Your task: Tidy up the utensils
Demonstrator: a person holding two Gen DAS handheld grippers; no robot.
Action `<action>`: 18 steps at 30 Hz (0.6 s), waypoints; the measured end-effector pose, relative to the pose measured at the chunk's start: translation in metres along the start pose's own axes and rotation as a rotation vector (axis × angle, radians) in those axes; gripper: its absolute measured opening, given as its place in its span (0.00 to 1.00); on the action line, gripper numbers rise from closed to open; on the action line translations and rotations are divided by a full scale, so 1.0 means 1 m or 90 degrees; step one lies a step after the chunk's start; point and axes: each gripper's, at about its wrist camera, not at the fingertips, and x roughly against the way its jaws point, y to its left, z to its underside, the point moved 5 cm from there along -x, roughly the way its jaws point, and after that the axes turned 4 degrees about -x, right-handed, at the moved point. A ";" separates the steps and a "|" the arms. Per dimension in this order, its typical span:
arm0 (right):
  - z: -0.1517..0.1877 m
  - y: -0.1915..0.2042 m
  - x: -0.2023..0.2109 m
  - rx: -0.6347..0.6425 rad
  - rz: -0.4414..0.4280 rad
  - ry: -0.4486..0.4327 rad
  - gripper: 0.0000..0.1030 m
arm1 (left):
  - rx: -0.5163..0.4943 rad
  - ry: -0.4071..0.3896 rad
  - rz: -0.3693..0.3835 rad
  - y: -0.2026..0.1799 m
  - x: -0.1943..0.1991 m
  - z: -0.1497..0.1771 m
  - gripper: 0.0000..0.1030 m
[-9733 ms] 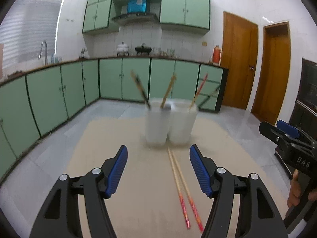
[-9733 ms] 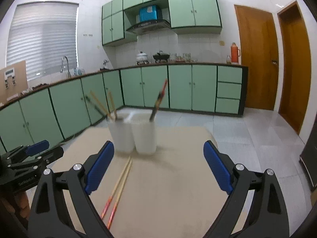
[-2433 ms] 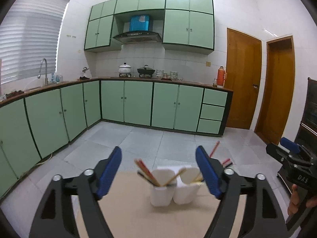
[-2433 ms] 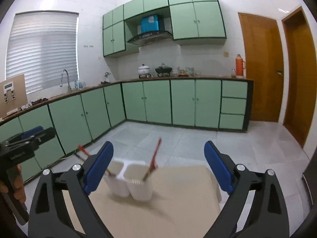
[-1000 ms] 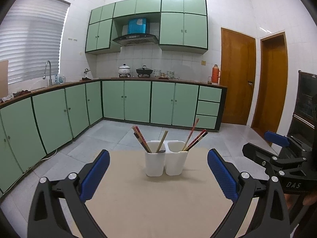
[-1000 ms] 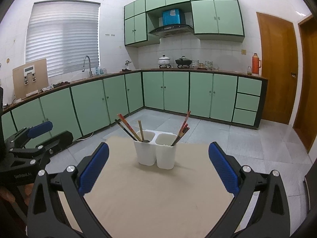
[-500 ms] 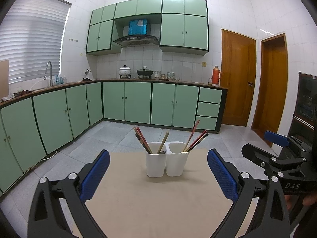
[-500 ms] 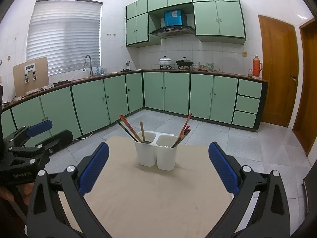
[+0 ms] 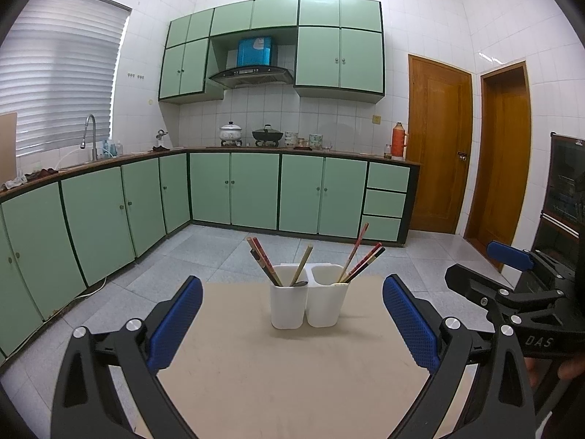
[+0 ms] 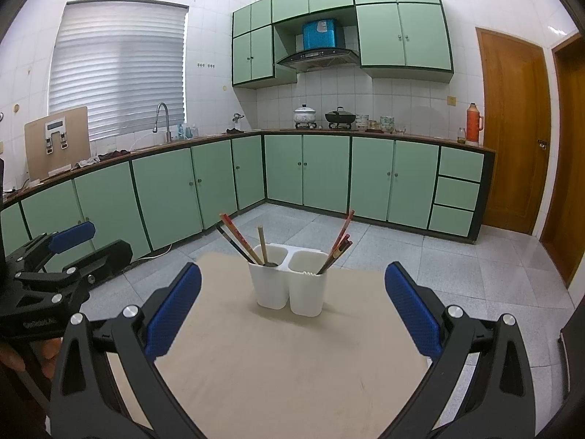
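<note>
A white two-cup utensil holder stands near the far edge of the beige table; it also shows in the right wrist view. Its left cup holds red and dark chopsticks and a wooden-handled utensil. Its right cup holds red chopsticks. My left gripper is open and empty, held back from the holder. My right gripper is open and empty too, and shows at the right of the left wrist view.
Green cabinets run along the back and left walls under a counter with a sink tap and pots. Two wooden doors stand at the right. A grey tiled floor surrounds the table.
Over the last second almost nothing has moved. Earlier, two red-tipped chopsticks lay on the table; now they stand in the holder and both grippers have drawn back.
</note>
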 end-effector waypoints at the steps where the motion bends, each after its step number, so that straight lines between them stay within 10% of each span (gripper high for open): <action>1: 0.000 0.000 0.000 0.001 0.000 0.001 0.95 | 0.000 0.000 0.001 0.000 0.000 0.000 0.94; 18: 0.000 0.000 -0.001 0.001 0.000 0.001 0.95 | -0.001 -0.001 0.000 0.000 0.000 -0.001 0.94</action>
